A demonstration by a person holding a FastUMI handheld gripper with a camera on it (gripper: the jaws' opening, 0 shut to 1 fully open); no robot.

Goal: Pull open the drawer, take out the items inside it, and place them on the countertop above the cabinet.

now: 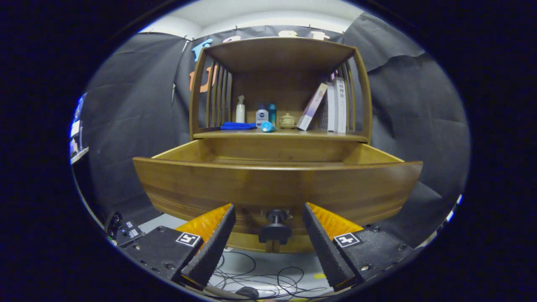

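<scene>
**Operator:** Gripper [268,222] status: I have the fingers spread apart, clamped on nothing. The drawer knob [275,228] sits between them, touching neither finger.

**Supervisor:** Confirm where the drawer lies from the gripper.

**Operator:** The drawer [277,184] stands pulled out from the cabinet [280,54], directly ahead of the fingers. Its front panel runs crosswise to the fingers, left to right. The open top is above and beyond the fingertips, so I judge the next reach goes up and forward over the front panel.

**Supervisor:** Contents of the drawer?

**Operator:** I cannot tell. The front panel hides the floor of the drawer from this angle; I see only the upper inner walls.

**Supervisor:** And the placement surface?

**Operator:** The countertop [281,135] lies beyond the drawer and higher. It carries a blue cloth [237,125], a spray bottle [240,110], small containers [262,116] and books [335,107] toward the right. The bare stretch near its front edge looks like the usable spot.
</scene>
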